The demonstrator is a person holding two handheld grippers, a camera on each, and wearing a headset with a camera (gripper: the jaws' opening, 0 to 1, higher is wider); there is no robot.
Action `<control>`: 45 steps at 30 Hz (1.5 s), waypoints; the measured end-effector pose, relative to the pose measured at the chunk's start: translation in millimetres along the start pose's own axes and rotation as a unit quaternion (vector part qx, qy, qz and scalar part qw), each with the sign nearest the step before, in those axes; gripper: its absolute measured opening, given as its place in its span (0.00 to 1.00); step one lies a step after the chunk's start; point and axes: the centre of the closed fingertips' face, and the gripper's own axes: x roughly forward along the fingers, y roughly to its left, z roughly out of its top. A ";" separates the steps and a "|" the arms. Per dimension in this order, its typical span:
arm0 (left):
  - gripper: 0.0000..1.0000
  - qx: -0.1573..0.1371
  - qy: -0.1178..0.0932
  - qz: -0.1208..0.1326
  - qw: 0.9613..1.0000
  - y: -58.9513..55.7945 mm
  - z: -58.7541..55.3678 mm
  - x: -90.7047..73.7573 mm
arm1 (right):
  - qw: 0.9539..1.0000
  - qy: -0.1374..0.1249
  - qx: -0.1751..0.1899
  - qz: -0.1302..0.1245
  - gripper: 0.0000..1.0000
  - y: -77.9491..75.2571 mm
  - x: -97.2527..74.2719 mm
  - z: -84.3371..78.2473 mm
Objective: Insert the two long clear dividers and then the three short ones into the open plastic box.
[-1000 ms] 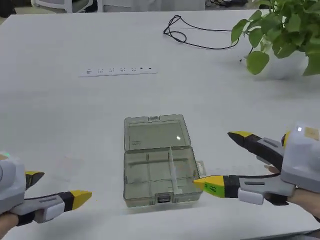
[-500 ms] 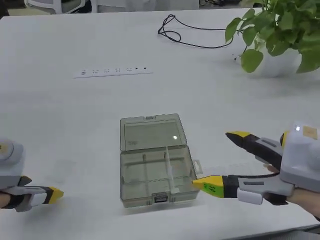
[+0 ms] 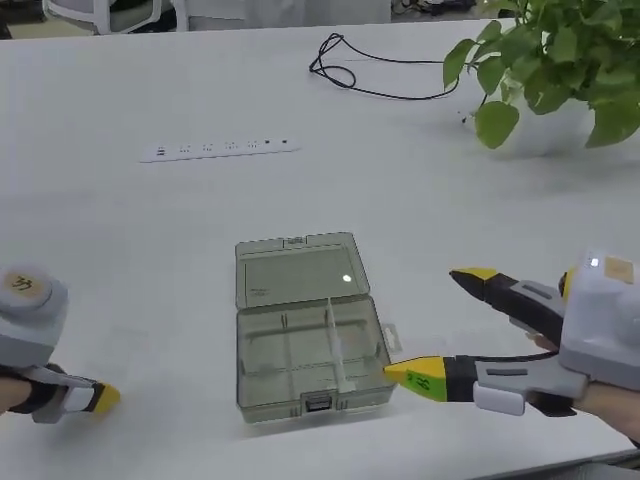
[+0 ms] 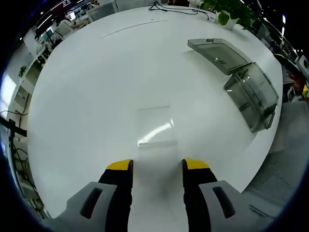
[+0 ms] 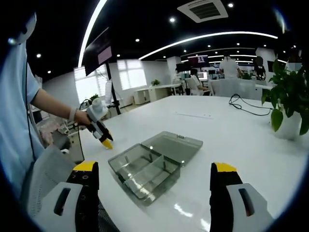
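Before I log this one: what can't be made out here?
- Head view: left gripper is partly cut off by the left edge, and its body hides one jaw.
- Left gripper view: clear divider is faint under glare; long or short, cannot tell.
- Head view: plastic box, divider count inside unclear, clear on clear.

- head view: from above the near edge of the white table [image 3: 120, 250], facing forward and down; the open plastic box [image 3: 305, 345] lies close, low in the middle.
- left gripper view: low and close over the table, tilted down, box off to the upper right.
- right gripper view: near table height, facing level across it, box just ahead.
- all three share the box and table.
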 end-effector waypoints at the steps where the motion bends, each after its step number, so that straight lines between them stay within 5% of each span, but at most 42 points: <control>1: 0.38 0.002 0.002 -0.001 1.000 -0.6 0.5 -0.1 | 1.000 0.000 0.001 0.002 0.96 1.2 0.5 0.0; 14: 0.32 0.003 0.037 0.001 0.999 -2.4 0.7 0.5 | 1.000 0.005 0.002 0.015 0.93 4.3 3.4 -3.2; 32: 0.30 -0.009 0.016 -0.005 1.000 -3.2 3.0 -1.1 | 1.000 0.009 0.011 0.022 0.91 8.9 6.4 -7.3; 45: 0.30 -0.065 -0.041 -0.026 0.997 -5.3 10.4 -14.1 | 0.999 0.015 0.020 0.029 0.90 16.0 11.9 -8.4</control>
